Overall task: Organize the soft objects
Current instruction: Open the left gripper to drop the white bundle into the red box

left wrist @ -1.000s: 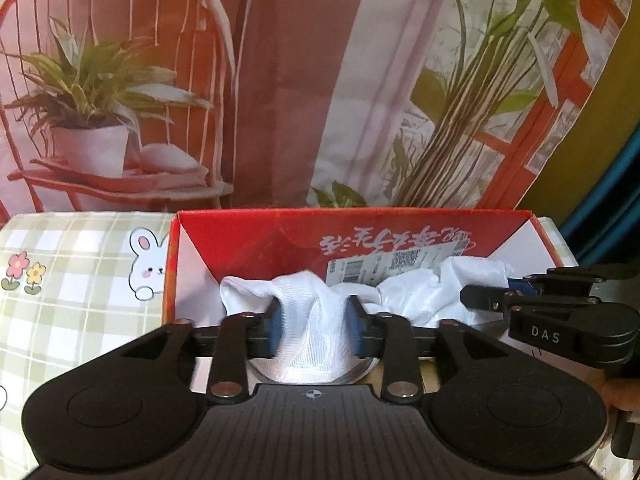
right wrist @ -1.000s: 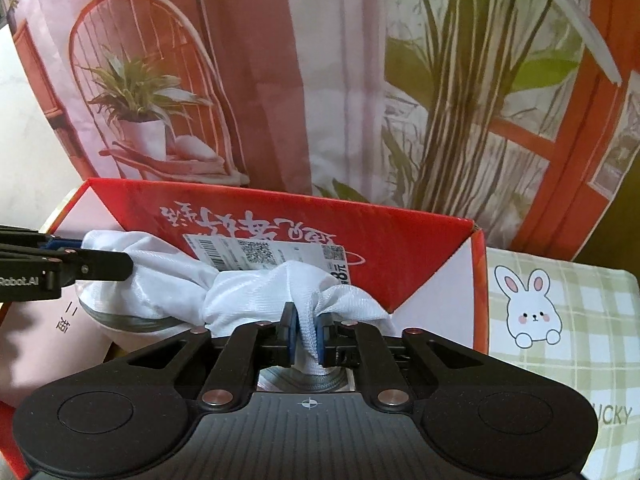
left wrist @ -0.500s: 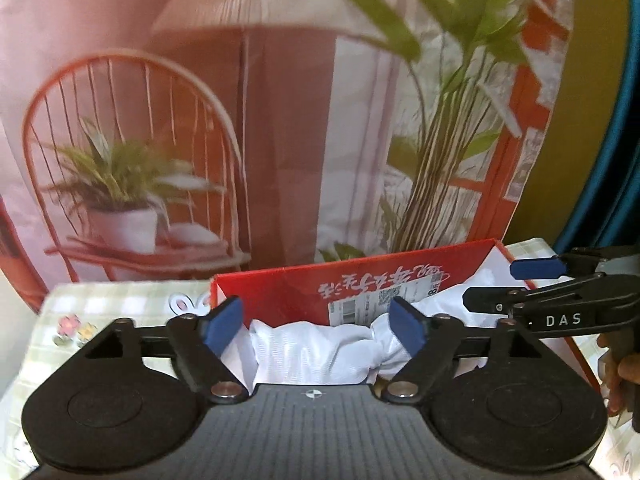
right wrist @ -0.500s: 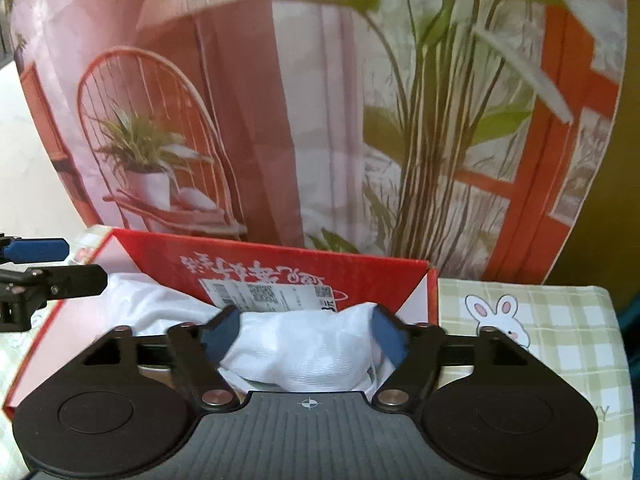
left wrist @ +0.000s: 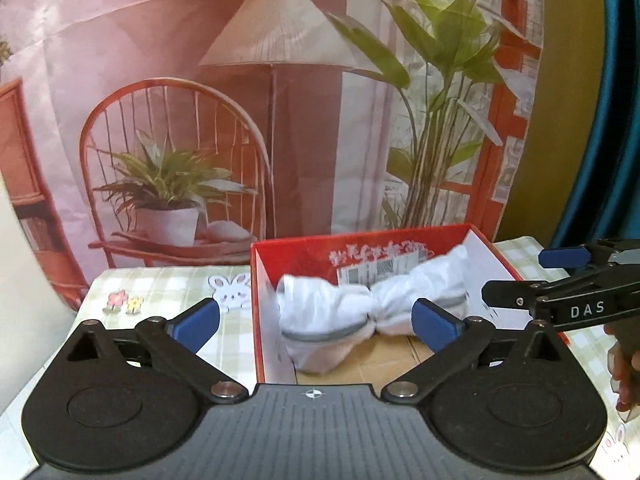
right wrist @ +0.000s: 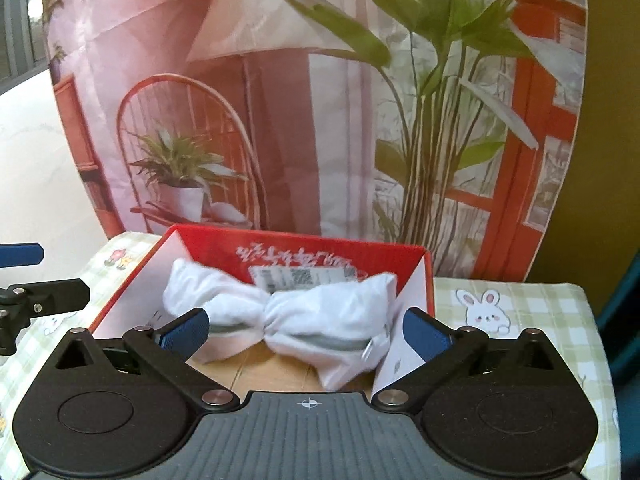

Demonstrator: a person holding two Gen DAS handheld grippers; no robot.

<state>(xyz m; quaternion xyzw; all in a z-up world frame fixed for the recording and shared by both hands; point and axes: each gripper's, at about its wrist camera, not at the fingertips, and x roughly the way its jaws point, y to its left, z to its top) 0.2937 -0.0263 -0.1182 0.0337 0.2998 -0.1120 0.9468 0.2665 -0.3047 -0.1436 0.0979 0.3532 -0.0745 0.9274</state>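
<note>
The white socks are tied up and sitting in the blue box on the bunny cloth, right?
Almost. The box is red, not blue, as the right wrist view shows. The white socks do lie knotted inside it, and it does sit on the bunny tablecloth.

1. The left gripper (left wrist: pixel 316 322) has a black body with vertical ribs in the middle and a small white crosshair mark at the top edge.
2. On each side of the body there is a round black housing with a shallow disc shape on it.
3. Black link arms with silver rivets carry the two fingers, and the fingertips (left wrist: pixel 434 322) have blue pads.
4. The right gripper (right wrist: pixel 305 330) has the same black body, silver rivets and blue pads.
5. From the left wrist view, its side arm shows the white letters "DAS" and small screws.
</note>
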